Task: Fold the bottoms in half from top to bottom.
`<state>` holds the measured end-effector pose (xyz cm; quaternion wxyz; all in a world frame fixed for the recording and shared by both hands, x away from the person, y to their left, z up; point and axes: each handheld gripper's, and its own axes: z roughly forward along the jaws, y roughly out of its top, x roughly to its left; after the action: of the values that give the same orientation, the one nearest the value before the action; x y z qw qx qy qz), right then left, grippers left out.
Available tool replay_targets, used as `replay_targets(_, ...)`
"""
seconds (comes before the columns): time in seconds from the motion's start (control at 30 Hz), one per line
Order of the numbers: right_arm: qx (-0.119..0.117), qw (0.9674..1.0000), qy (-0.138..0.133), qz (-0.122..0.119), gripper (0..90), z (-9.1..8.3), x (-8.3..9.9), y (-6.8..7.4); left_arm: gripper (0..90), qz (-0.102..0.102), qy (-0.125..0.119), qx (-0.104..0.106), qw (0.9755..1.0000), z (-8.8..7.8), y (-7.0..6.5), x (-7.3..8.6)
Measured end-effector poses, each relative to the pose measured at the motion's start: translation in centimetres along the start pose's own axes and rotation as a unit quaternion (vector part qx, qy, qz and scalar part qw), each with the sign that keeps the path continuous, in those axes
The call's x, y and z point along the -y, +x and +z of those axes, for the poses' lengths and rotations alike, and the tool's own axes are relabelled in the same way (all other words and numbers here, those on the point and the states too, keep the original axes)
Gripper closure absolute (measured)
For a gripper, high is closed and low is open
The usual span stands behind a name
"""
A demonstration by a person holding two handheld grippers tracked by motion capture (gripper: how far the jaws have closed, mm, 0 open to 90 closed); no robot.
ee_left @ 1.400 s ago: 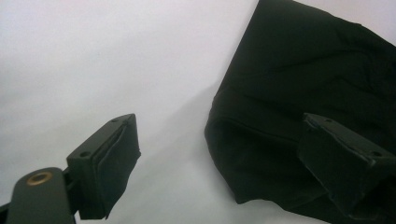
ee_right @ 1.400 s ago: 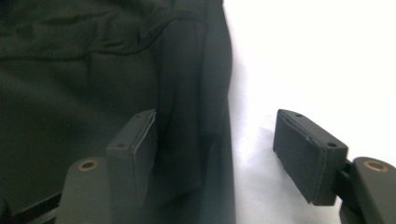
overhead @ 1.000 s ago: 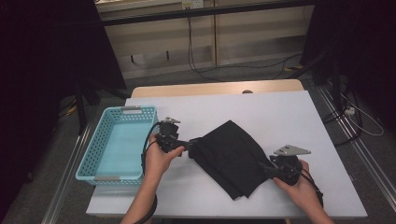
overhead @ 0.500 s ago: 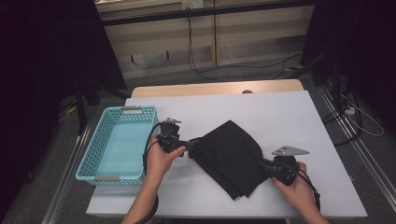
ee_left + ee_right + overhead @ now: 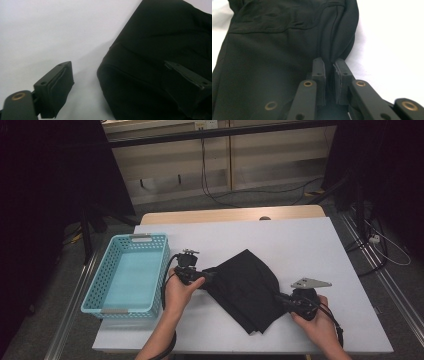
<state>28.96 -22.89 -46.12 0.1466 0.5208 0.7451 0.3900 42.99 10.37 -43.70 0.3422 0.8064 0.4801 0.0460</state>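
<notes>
A folded black garment (image 5: 247, 287) lies on the white table (image 5: 310, 245). My left gripper (image 5: 212, 276) is at its left corner. In the left gripper view, the left gripper (image 5: 125, 82) has its jaws wide apart, one pad (image 5: 56, 92) over bare table and the other over the cloth (image 5: 160, 37). They have narrowed only slightly and press on nothing. My right gripper (image 5: 280, 299) is at the garment's lower right edge. Its jaws have just been closing, and in the right gripper view the right gripper (image 5: 329, 75) pinches a raised fold of the garment (image 5: 274, 50).
A light blue plastic basket (image 5: 95, 285) stands at the table's left edge, beside the left hand. Bare white tabletop stretches behind and to the right of the garment. A wooden strip (image 5: 230, 215) runs along the far edge, with cables on the floor beyond.
The right gripper's jaws have closed onto the garment's edge. Neither hand has moved noticeably and the garment lies as before.
</notes>
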Motion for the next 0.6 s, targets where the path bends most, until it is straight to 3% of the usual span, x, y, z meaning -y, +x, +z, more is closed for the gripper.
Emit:
replay_targets(0.1, -0.001, 1.0000, 0.000, -0.002, 80.6, -0.07, 0.03, 0.05, 14.7, -0.001, 0.005, -0.004, 1.0000, 0.48, -0.06, 0.20)
replay_targets(0.23, -0.007, 1.0000, -0.001, -0.002, 80.4, -0.15, 0.09, 0.09, 24.4, -0.001, 0.010, -0.012, 0.9999, 0.81, -0.24, 0.31)
replay_targets(0.27, -0.009, 1.0000, 0.000, -0.003, 80.2, -0.16, 0.09, 0.13, 34.4, 0.000, 0.015, -0.006, 0.9999, 0.72, -0.32, 0.29)
replay_targets(0.3, -0.005, 0.9999, -0.003, -0.012, 78.0, -0.17, 0.09, 0.25, 50.4, 0.005, 0.020, -0.012, 0.9997, 0.71, -0.55, 0.37)
replay_targets(0.37, -0.004, 0.9998, -0.006, -0.017, 75.2, -0.16, 0.08, 0.27, 55.4, 0.007, 0.025, -0.012, 0.9996, 0.66, -0.62, 0.35)
replay_targets(0.43, 0.004, 0.9996, -0.010, -0.024, 65.5, -0.41, -0.15, 0.25, 75.0, -0.003, 0.036, 0.009, 0.9993, 0.61, -0.61, 0.32)
replay_targets(0.47, 0.004, 0.9996, -0.010, -0.024, 65.5, -0.41, -0.15, 0.25, 77.7, -0.003, 0.036, 0.009, 0.9993, 0.61, -0.61, 0.32)
replay_targets(0.5, 0.011, 0.9993, -0.021, -0.028, 56.3, -0.58, -0.30, 0.15, 79.4, -0.003, 0.037, 0.012, 0.9992, 0.60, -0.57, 0.26)
replay_targets(0.6, 0.015, 0.9992, -0.027, -0.026, 51.4, -0.76, -0.43, 0.05, 81.7, -0.015, 0.041, 0.022, 0.9988, 0.37, -0.04, 0.02)
